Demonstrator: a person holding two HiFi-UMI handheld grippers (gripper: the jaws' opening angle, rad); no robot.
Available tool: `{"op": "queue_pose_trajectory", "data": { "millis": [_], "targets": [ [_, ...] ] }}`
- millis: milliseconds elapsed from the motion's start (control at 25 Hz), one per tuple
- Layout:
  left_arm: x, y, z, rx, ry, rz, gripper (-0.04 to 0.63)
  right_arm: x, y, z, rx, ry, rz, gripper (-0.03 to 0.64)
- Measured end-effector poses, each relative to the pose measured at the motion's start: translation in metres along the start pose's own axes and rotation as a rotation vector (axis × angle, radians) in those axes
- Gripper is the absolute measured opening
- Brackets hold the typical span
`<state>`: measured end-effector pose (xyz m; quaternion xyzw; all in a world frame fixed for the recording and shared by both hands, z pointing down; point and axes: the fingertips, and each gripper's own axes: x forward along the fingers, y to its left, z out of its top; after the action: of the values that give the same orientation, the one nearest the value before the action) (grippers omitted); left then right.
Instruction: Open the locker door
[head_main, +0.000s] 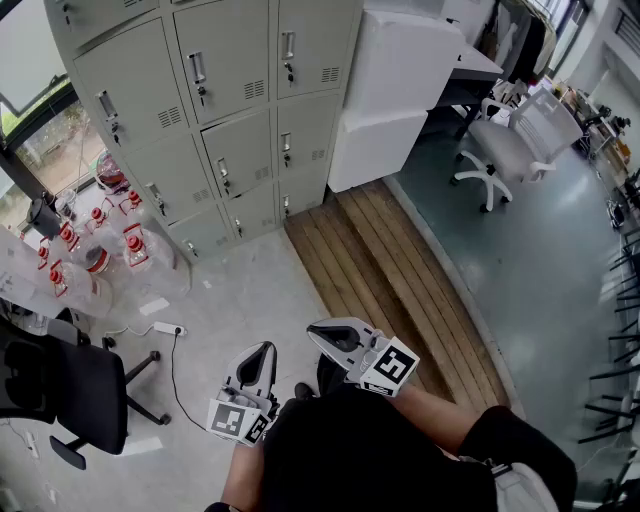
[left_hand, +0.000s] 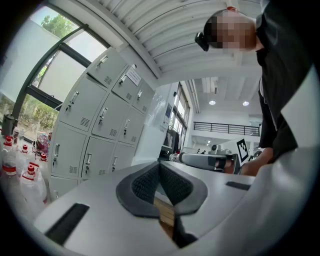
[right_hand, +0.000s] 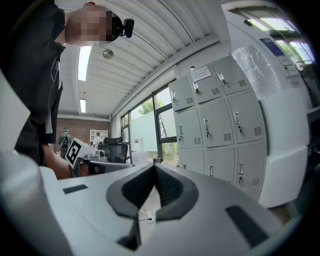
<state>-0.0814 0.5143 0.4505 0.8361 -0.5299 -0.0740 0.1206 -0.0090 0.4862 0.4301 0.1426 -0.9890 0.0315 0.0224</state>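
A bank of grey lockers (head_main: 225, 110) stands at the far end of the floor, every door closed, each with a small handle and lock. The same lockers (left_hand: 100, 130) fill the left of the left gripper view, and in the right gripper view the lockers (right_hand: 215, 125) lie right of centre. My left gripper (head_main: 262, 352) and right gripper (head_main: 320, 333) are held low, close to my body and far from the lockers. In its own view the left gripper (left_hand: 160, 165) is shut with nothing between the pads. The right gripper (right_hand: 154, 167) is shut and empty too.
A black office chair (head_main: 70, 400) stands at the left, with several red-capped bottles (head_main: 90, 255) and a power strip (head_main: 168, 328) beyond it. Wooden planks (head_main: 390, 290) run along the floor at right of the lockers. A white cabinet (head_main: 400, 90) and a white chair (head_main: 510, 150) stand beyond them.
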Motion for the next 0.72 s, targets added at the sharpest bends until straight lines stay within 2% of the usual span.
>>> {"op": "queue_pose_trajectory", "data": {
  "millis": [720],
  "targets": [
    [0.011,0.018,-0.013,-0.038,0.017,0.023,0.014,0.01,-0.017,-0.003,0.072,-0.016,0.013,0.011]
  ]
}}
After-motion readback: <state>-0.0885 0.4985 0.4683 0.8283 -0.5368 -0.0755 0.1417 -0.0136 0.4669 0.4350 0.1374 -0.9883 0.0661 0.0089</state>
